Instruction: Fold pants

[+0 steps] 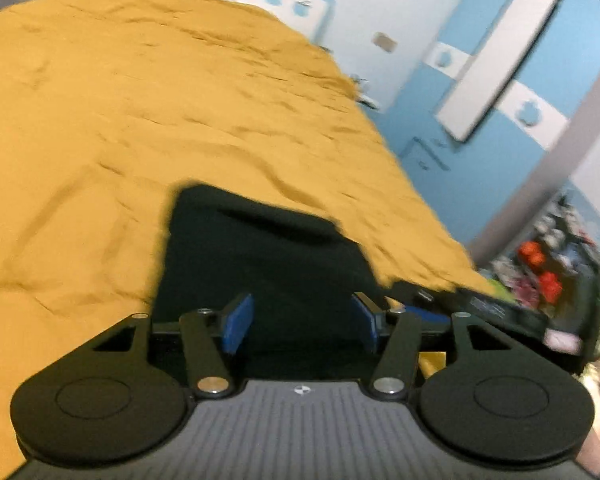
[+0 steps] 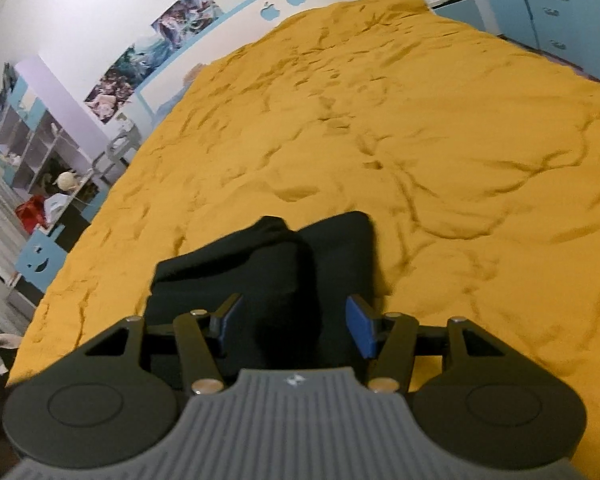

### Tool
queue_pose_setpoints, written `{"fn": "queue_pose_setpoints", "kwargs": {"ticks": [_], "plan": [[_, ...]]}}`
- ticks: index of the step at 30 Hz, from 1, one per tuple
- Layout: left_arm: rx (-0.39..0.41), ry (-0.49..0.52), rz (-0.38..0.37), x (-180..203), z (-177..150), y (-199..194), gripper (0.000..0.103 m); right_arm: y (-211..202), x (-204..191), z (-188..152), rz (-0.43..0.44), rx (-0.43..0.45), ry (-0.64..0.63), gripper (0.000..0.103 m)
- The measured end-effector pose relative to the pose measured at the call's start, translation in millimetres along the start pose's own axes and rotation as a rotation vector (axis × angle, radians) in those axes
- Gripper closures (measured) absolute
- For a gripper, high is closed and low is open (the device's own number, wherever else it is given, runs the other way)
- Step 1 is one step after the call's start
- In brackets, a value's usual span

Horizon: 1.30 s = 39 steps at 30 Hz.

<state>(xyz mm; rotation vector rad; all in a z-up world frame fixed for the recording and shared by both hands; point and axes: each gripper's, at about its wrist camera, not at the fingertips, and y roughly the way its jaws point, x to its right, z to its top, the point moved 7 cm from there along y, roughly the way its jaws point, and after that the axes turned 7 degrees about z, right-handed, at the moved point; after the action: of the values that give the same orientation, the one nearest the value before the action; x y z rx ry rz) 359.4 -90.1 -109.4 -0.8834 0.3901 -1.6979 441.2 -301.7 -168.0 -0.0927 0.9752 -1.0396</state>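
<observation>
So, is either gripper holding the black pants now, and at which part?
Nothing is held. The left gripper and right gripper both stand open over the folded black pants on the yellow bedcover.

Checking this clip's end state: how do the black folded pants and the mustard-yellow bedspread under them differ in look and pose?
The black folded pants form a small compact bundle; the mustard-yellow bedspread is spread wide across the bed. The pants look smooth and plain dark; the bedspread shows many creases. The pants lie on top, near the bedspread's close edge. Both are soft cloth, and neither is gripped: the left gripper and right gripper stand open.
</observation>
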Motion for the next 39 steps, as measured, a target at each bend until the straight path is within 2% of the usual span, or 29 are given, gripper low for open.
{"fn": "queue_pose_setpoints", "kwargs": {"ticks": [2,5,8,11,13,15,17,18,19,21,23,24,26,30,31,32,33,39], "plan": [[0.009,0.038,0.023,-4.2,19.6,7.6,0.038,6.9,-4.8,0.3,0.028,-0.02,-0.003,0.049],[-0.012,0.254,0.033,21.7,47.5,29.4,0.039,13.9,-8.2,-5.3,0.015,-0.072,-0.035,0.049],[-0.033,0.477,0.025,55.4,62.2,54.7,0.04,9.3,-1.9,-7.3,-0.017,-0.066,-0.025,0.052],[-0.1,0.633,0.012,75.7,60.3,83.3,0.045,-2.2,0.4,-3.0,0.001,-0.012,-0.007,0.053],[-0.124,0.725,0.014,84.0,57.6,99.5,0.046,-4.0,-0.6,-0.4,0.024,-0.01,0.005,0.053],[-0.153,0.797,0.01,89.2,50.6,110.6,0.05,-5.1,-0.1,0.2,0.004,-0.013,0.012,0.054],[-0.174,0.864,0.01,92.2,42.1,120.7,0.051,-12.1,3.4,-2.4,-0.016,-0.008,0.046,0.063],[-0.175,0.889,0.003,92.4,39.1,122.9,0.052,-18.4,4.1,-5.3,-0.001,-0.005,0.081,0.064],[-0.178,0.901,-0.006,91.0,37.5,124.6,0.052,-24.6,2.5,-8.5,0.028,-0.003,0.109,0.065],[-0.199,0.898,-0.031,90.0,35.2,129.2,0.059,-31.4,-2.9,-14.8,0.059,0.0,0.137,0.066],[-0.235,0.882,-0.059,88.3,35.9,134.8,0.074,-24.8,-9.5,-25.5,0.071,-0.027,0.155,0.067],[-0.248,0.877,-0.069,88.1,36.1,137.1,0.078,-16.7,-13.5,-32.2,0.075,-0.048,0.162,0.067],[-0.279,0.875,-0.085,89.2,35.7,142.4,0.094,-5.1,-16.5,-38.9,0.064,-0.055,0.179,0.067],[-0.324,0.866,-0.115,90.8,38.8,150.1,0.102,9.6,-9.7,-39.6,0.031,0.005,0.26,0.068],[-0.331,0.86,-0.12,91.9,41.6,155.2,0.103,12.3,-7.6,-38.4,0.033,0.021,0.279,0.077],[-0.331,0.856,-0.123,91.6,43.1,155.6,0.103,14.4,-6.4,-38.0,0.026,0.023,0.285,0.093],[-0.329,0.854,-0.127,91.2,44.5,155.9,0.103,15.8,-3.9,-38.5,0.026,0.029,0.3,0.101],[-0.264,0.818,-0.104,90.3,57.7,154.4,0.103,-3.1,-5.7,-37.2,0.115,0.044,0.355,0.103]]}}
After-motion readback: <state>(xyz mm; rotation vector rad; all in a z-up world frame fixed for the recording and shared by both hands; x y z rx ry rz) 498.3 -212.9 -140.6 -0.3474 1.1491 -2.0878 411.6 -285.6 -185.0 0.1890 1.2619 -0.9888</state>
